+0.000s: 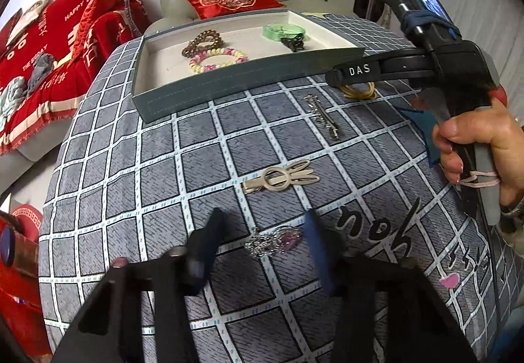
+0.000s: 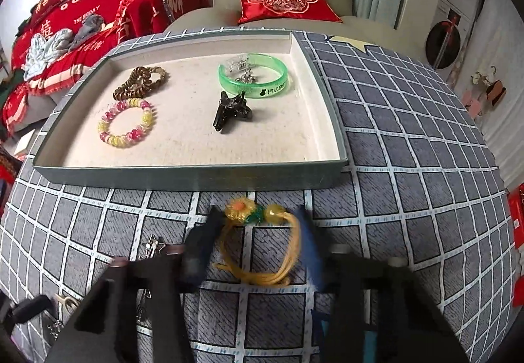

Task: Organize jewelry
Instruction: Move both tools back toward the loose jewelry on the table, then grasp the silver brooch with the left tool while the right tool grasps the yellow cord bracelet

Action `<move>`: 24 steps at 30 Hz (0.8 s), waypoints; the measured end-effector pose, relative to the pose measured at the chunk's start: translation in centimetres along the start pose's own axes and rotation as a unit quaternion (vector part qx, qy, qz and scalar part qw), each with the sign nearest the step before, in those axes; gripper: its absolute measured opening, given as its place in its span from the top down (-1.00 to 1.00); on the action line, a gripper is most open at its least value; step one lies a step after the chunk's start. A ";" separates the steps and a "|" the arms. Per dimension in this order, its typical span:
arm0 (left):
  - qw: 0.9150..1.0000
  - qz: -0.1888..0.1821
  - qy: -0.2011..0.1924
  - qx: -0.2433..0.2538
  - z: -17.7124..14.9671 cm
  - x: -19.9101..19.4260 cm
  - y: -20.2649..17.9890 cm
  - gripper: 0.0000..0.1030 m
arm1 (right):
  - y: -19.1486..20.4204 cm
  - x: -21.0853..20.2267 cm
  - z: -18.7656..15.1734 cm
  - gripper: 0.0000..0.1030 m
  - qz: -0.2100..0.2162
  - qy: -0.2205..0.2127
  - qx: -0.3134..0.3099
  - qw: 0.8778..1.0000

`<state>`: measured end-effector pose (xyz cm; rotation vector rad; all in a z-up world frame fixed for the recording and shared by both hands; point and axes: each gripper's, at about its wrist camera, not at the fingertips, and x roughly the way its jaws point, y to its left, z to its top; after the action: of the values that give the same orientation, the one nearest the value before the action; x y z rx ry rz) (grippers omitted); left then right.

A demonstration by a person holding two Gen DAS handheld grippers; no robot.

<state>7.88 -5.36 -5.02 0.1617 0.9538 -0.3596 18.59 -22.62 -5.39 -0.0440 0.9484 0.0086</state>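
Left gripper (image 1: 262,245) low over checked cloth (image 1: 131,166), jaws apart either side of a silvery-pink trinket (image 1: 273,241), pads not touching it. Right gripper (image 2: 258,241) likewise straddling a yellow hair tie (image 2: 262,245) (flower charm at far end); contact with pads unclear, blurred. Just beyond, grey tray (image 2: 183,174) holding brown coil tie (image 2: 140,81), pink-yellow bracelet (image 2: 126,122), green bangle (image 2: 253,79), black claw clip (image 2: 231,112). Rabbit clip (image 1: 281,179) and star pin (image 1: 322,115) loose on cloth.
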 end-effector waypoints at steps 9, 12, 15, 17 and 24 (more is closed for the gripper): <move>0.999 -0.040 0.002 -0.020 0.0 -0.5 0.8 0.13 | -2.3 -1.7 -1.0 0.86 0.036 -0.005 0.044 0.998; 0.998 -0.052 0.004 -0.039 0.1 -0.6 1.6 0.13 | -3.2 -2.3 -1.2 0.86 0.052 -0.006 0.057 0.997; 0.997 -0.056 0.003 -0.050 0.2 -0.8 2.1 0.13 | -3.9 -2.9 -1.4 0.86 0.063 -0.008 0.072 0.995; 0.997 -0.056 0.001 -0.054 0.2 -1.0 2.4 0.13 | -4.3 -3.2 -1.2 0.86 0.077 -0.009 0.082 0.994; 0.996 -0.058 -0.003 -0.065 0.2 -1.5 3.2 0.13 | -3.0 -2.4 -0.5 -0.21 0.064 0.000 0.038 0.997</move>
<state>8.42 -2.15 -3.70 -0.0141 0.9791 -0.4023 16.87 -25.59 -3.67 0.0870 0.9490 0.0919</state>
